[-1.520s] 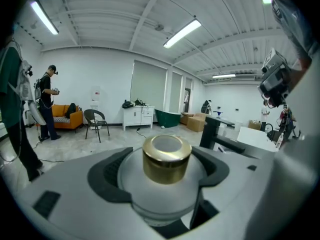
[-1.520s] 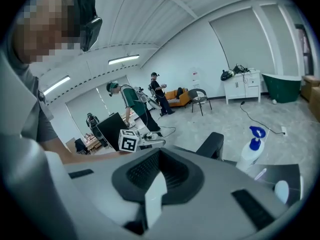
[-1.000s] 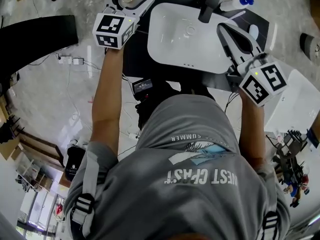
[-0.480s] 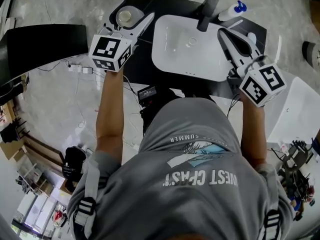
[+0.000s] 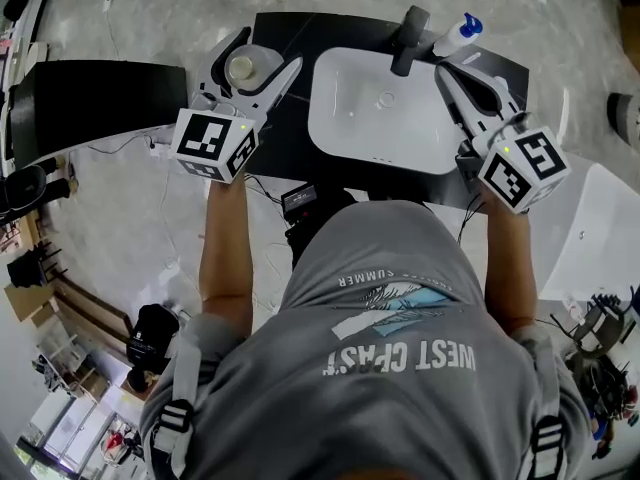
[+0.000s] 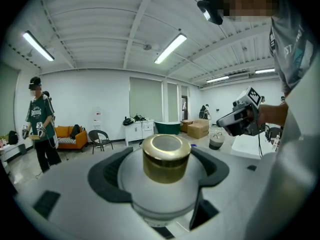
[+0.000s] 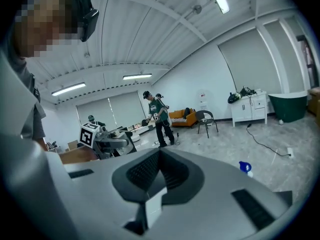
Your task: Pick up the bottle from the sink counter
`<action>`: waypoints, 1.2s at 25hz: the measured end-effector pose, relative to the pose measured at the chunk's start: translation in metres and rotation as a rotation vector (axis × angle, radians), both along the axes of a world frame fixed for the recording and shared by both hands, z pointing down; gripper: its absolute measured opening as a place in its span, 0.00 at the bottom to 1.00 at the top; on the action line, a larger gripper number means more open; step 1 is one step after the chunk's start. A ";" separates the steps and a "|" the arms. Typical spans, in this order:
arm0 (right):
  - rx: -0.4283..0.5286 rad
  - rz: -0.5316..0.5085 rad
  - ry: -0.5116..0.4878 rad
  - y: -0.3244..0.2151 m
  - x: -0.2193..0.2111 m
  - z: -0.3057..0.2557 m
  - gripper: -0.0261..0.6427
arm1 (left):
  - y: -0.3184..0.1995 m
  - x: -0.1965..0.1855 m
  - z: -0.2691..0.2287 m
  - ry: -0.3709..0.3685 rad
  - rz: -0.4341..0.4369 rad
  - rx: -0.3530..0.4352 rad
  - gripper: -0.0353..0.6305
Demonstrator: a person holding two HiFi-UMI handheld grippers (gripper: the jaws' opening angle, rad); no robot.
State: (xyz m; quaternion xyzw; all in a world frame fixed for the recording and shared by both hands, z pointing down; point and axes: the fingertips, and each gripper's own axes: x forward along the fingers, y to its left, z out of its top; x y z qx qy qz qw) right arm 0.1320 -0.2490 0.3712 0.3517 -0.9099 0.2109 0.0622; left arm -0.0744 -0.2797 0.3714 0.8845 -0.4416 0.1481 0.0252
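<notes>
"What is the left claw (image 5: 248, 74) doing?"
"It squeezes a round white bottle (image 6: 166, 156) with a gold cap."
"Where is the bottle?"
"Over the black counter (image 5: 285, 128), just left of the white sink (image 5: 380, 128)."
"And the right claw (image 7: 159, 176)?"
"Pinched together, holding nothing, by the sink's right side, near a spray bottle (image 5: 455, 36)."

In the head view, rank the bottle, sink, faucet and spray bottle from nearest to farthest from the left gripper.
1. Bottle: clamped in its jaws.
2. Sink: just to the right.
3. Faucet: at the sink's back edge.
4. Spray bottle: beyond the faucet.
</notes>
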 end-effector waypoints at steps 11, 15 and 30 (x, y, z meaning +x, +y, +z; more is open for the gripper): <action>0.069 -0.057 0.052 0.010 -0.003 -0.001 0.04 | 0.035 -0.001 -0.014 0.004 -0.012 -0.011 0.58; 0.082 -0.071 0.044 0.017 -0.005 -0.004 0.04 | 0.048 -0.003 -0.018 0.002 -0.022 -0.001 0.57; 0.088 -0.086 0.052 0.024 0.007 -0.011 0.04 | 0.063 0.001 -0.032 -0.006 -0.059 0.021 0.57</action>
